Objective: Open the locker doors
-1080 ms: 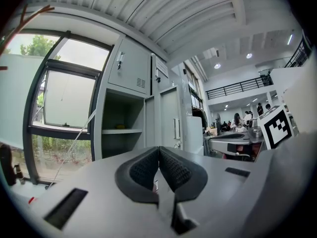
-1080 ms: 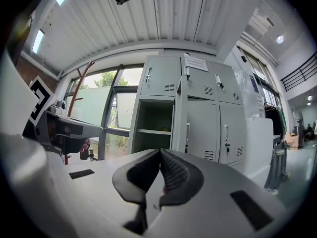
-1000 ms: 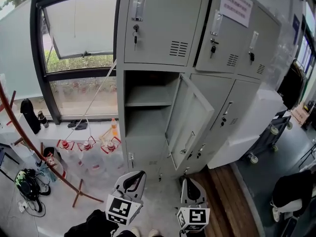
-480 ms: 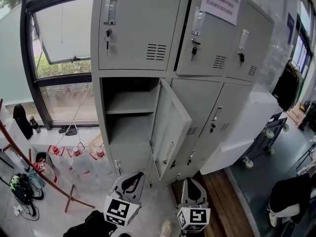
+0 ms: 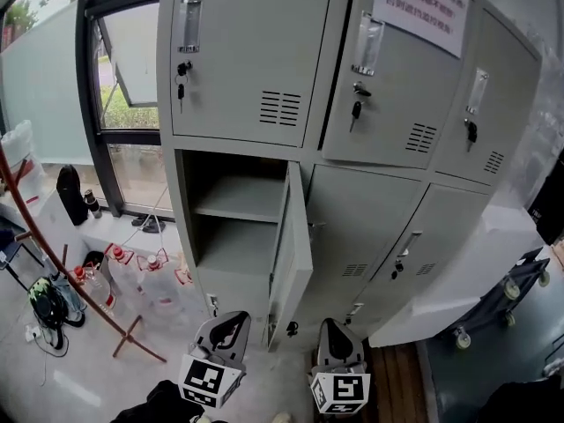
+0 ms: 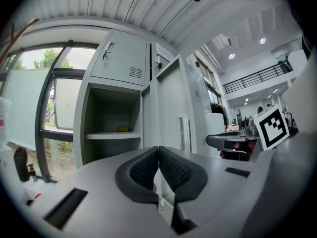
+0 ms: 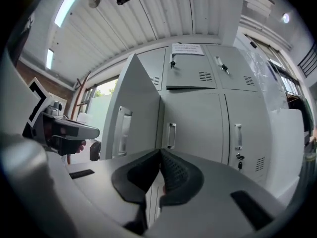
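Open locker door [image 5: 289, 254] stands ahead, between left gripper [image 5: 231, 324] and right gripper [image 5: 338, 331]

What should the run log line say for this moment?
lower-left locker door: open | other visible doors: closed | left gripper: shut, empty | right gripper: shut, empty | contact: none
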A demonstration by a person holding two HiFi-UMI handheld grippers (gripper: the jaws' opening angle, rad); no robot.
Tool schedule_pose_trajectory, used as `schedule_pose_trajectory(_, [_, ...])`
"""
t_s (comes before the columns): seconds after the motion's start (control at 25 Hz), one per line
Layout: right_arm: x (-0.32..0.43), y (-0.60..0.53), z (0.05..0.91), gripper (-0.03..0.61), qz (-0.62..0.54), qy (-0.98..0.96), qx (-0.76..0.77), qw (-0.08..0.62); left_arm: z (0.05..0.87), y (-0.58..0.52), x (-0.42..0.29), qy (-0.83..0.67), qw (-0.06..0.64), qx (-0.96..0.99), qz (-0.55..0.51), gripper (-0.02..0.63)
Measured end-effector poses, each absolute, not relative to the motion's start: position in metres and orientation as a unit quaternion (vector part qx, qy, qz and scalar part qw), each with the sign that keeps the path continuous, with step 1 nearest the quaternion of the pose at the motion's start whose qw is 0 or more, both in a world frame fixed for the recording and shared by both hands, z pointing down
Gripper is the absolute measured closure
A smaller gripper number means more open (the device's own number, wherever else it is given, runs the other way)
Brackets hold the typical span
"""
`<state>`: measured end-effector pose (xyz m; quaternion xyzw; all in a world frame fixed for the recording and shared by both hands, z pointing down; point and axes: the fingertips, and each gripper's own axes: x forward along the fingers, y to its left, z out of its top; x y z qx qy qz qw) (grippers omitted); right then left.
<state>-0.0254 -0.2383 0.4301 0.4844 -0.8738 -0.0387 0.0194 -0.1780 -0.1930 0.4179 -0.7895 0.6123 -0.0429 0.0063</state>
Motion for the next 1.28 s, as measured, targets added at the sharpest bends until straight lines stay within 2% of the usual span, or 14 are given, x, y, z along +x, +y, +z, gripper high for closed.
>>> schedule_pose_trajectory(0.52, [-0.044, -0.286, 0.425, 0.561, -0.046, -0.927, 0.372, 0.006, 0.415, -0.18, -0.179, 0.716, 0.001, -0.697, -0.044, 0.589])
schedule_pose_trajectory(1.08, [-0.062, -0.337, 0.416, 0.561, -0.047, -0.943, 0.33, -0.01, 0.428, -0.191, -0.178, 0.762, -0.015, -0.646, -0.052, 0.589])
schedule_pose_trajectory(1.12, [-0.064, -0.341, 0.415, 0.558, -0.046, -0.944, 0.326, -0.011, 0.428, -0.191, -0.179, 0.764, -0.016, -0.643, -0.053, 0.589])
schedule_pose_trajectory(1.2, [-0.07, -0.348, 0.413, 0.509, -0.042, -0.947, 0.317, -0.013, 0.429, -0.192, -0.181, 0.767, -0.019, -0.639, -0.055, 0.589])
schedule_pose_trajectory(1.28, [-0.074, -0.356, 0.41, 0.5, -0.042, -0.949, 0.311, -0.016, 0.429, -0.193, -0.182, 0.769, -0.02, -0.636, -0.058, 0.589])
